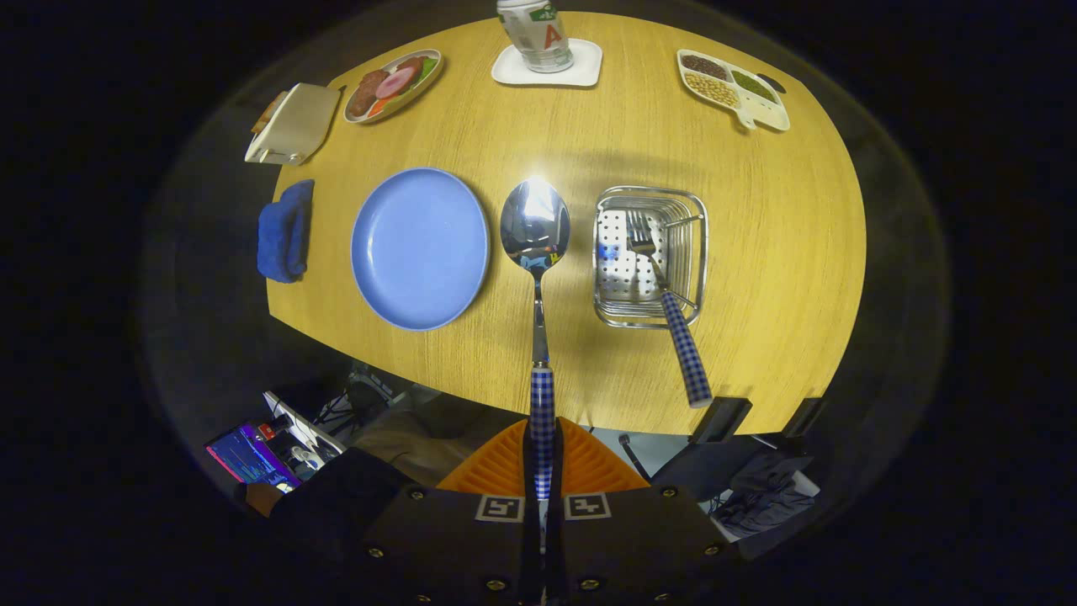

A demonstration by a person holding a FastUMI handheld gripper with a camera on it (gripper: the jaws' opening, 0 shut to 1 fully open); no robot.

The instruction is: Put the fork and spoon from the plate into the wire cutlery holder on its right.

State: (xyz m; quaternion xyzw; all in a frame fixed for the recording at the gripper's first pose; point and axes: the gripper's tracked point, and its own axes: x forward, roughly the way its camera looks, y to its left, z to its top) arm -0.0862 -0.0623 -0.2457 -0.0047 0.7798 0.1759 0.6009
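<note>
Spoon [536, 252] handle, checked blue and white, is pinched between the fingers of the tool [543, 471], its bowl held above bare bench [774, 252] between the blue plate [419, 247] on one side and the wire cutlery holder [650, 257] on the other. Fork [673, 311] already stands tilted in that holder, handle leaning over the near rim. Beyond, a can [536, 34] on a white coaster [548, 66] shows a red letter A.

I could not see the lower end of the spoon [536, 244] handle, hidden between the gripper [543, 471] fingers clamped on it. The can [535, 32] at the table's [782, 252] far edge was cut off on top.
</note>
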